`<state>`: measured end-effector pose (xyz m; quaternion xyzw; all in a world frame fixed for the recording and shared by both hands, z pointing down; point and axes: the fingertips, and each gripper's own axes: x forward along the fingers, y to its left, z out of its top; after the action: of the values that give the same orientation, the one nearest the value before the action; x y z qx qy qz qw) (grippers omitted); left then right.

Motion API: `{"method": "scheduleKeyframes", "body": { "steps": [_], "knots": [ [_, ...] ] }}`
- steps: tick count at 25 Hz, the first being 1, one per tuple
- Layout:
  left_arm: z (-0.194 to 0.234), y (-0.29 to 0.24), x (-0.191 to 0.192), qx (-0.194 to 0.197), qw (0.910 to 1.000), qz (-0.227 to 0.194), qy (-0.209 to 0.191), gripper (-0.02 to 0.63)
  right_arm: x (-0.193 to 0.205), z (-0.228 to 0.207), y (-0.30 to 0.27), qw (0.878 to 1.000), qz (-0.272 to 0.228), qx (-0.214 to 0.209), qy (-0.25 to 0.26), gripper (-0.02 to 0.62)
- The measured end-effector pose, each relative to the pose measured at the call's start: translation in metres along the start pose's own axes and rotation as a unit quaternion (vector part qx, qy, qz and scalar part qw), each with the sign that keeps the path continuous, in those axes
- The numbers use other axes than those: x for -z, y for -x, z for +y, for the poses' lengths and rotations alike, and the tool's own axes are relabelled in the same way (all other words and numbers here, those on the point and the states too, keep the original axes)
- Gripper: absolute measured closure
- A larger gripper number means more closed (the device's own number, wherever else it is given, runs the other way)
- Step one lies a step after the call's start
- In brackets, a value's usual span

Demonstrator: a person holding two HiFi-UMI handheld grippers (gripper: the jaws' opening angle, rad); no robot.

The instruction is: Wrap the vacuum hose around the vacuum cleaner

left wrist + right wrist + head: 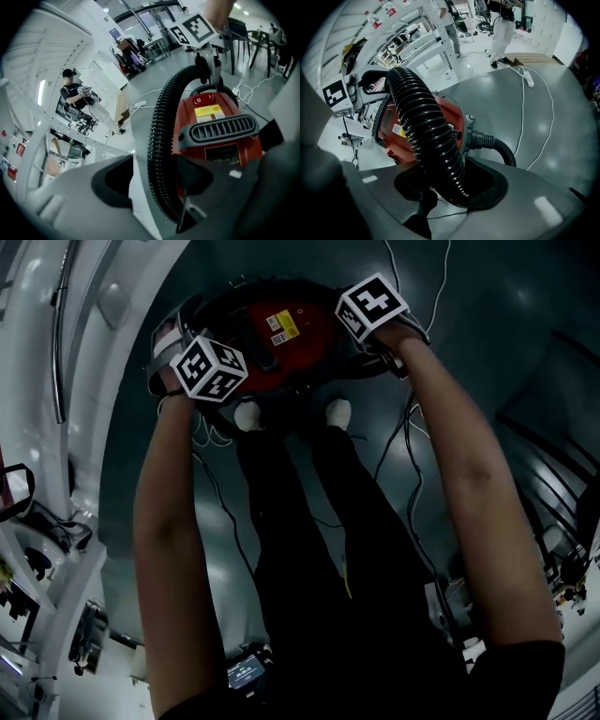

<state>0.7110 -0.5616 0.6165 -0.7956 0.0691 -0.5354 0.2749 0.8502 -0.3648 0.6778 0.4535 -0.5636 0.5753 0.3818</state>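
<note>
Vacuum: red canister vacuum cleaner (218, 136) stands on the glossy grey floor (548, 117), just beyond the person's feet.
Hose: black ribbed plastic hose (423, 117) arches over the red body, placed so the loop can be laid around it.
Right tool (452, 192): pinches the hose, as far as the dim view shows, likely to guide the loop.
Left tool (161, 187): jaws spread, hose lying loose between them, probably ready for a fresh grip further along.

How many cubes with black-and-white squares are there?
2. One cube rides on the left claw, at the vacuum's left in the head view. The other rides on the right claw, which grips the hose. None looks hidden.
</note>
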Motion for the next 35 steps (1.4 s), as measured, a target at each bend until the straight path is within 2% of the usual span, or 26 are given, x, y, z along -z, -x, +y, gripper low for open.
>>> {"method": "scheduleKeyframes", "body": {
  "steps": [3,6,9,13,15,19,20,23,24,26,28,31,35],
  "knots": [
    [0.003,0.003,-0.015,0.006,0.9997,-0.015,0.017,0.364,-0.002,0.001,-0.001,1.000,-0.001,0.001,0.002,0.399],
    [-0.006,0.004,-0.017,0.032,0.9991,-0.020,0.021,0.443,-0.001,0.007,-0.002,1.000,0.002,-0.006,0.016,0.399],
    [-0.007,0.000,-0.013,0.057,0.9978,-0.020,0.027,0.436,-0.002,0.010,-0.005,0.999,0.003,-0.011,0.036,0.399],
    [-0.013,-0.009,-0.003,0.076,0.9971,-0.011,0.005,0.445,-0.004,0.014,-0.009,0.997,-0.003,-0.013,0.072,0.396],
    [-0.013,-0.013,-0.002,0.089,0.9961,-0.005,-0.002,0.446,-0.006,0.013,-0.008,0.996,-0.018,-0.005,0.089,0.394],
    [-0.015,-0.014,-0.007,0.113,0.9927,-0.011,-0.039,0.448,-0.005,0.006,-0.004,0.992,-0.060,0.025,0.109,0.380],
    [-0.015,-0.014,-0.009,0.114,0.9924,-0.014,-0.043,0.448,-0.005,0.006,-0.003,0.990,-0.068,0.029,0.120,0.352],
    [-0.013,-0.016,-0.014,0.096,0.9942,-0.013,-0.046,0.448,-0.005,0.004,0.001,0.985,-0.084,0.044,0.144,0.327],
    [-0.012,-0.018,-0.016,0.087,0.9951,-0.010,-0.045,0.448,-0.007,0.001,0.003,0.984,-0.091,0.052,0.141,0.326],
    [-0.008,-0.024,-0.020,0.076,0.9966,-0.002,-0.032,0.448,-0.012,-0.008,0.007,0.984,-0.113,0.073,0.119,0.407],
    [-0.005,-0.030,-0.027,0.070,0.9974,0.004,-0.020,0.448,-0.012,-0.013,0.007,0.986,-0.121,0.074,0.090,0.411],
    [-0.005,-0.040,-0.036,0.073,0.9966,0.016,-0.035,0.448,0.001,-0.008,-0.006,0.995,-0.082,0.027,0.056,0.413],
    [-0.005,-0.052,-0.042,0.080,0.9946,0.027,-0.061,0.446,0.011,0.003,-0.017,0.998,-0.044,-0.031,0.011,0.411]
  ]
}}
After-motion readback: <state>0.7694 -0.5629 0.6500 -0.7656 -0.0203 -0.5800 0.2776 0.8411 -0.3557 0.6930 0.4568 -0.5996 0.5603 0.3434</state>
